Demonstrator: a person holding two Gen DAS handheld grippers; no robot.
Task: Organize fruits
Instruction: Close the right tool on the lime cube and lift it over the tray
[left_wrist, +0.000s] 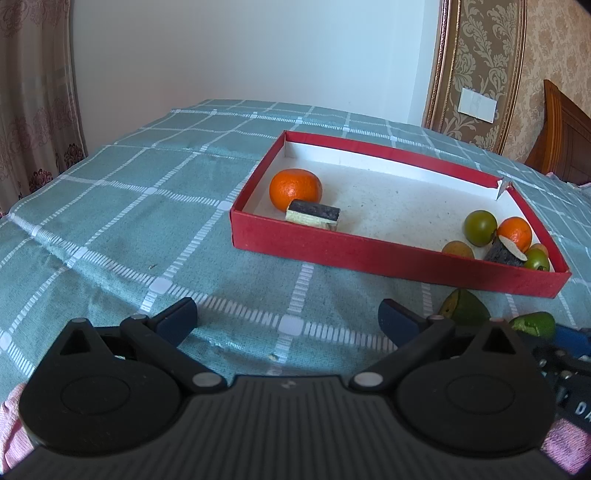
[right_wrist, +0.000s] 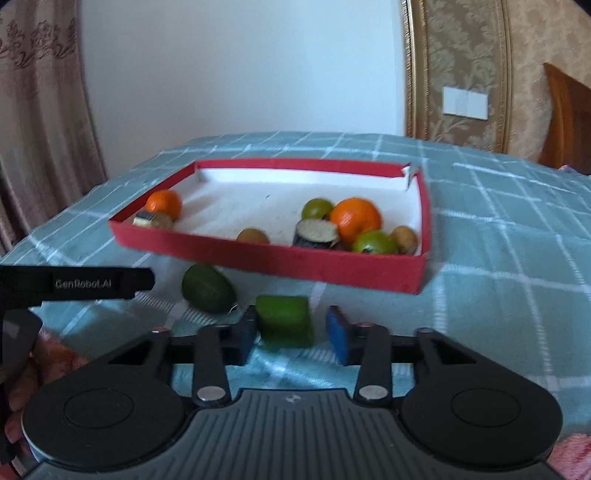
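Note:
A red box (left_wrist: 388, 254) (right_wrist: 288, 263) with a white floor sits on the checked cloth. It holds an orange (left_wrist: 294, 189) and a dark slice (left_wrist: 313, 215) at its left, and several small fruits (left_wrist: 480, 227) (right_wrist: 354, 218) at its right. Two green pieces lie on the cloth in front of the box: a rounded one (right_wrist: 207, 283) (left_wrist: 463, 304) and a blocky one (right_wrist: 284, 320) (left_wrist: 533, 323). My right gripper (right_wrist: 293, 334) is open, its blue pads on either side of the blocky green piece. My left gripper (left_wrist: 288, 317) is open and empty over bare cloth.
The teal checked cloth (left_wrist: 129, 221) covers a table. A curtain (left_wrist: 33, 110) hangs at the left, a wall with a light switch (left_wrist: 477, 105) stands behind, and a wooden headboard (left_wrist: 561, 136) is at the right. The left gripper's body (right_wrist: 74, 283) shows in the right wrist view.

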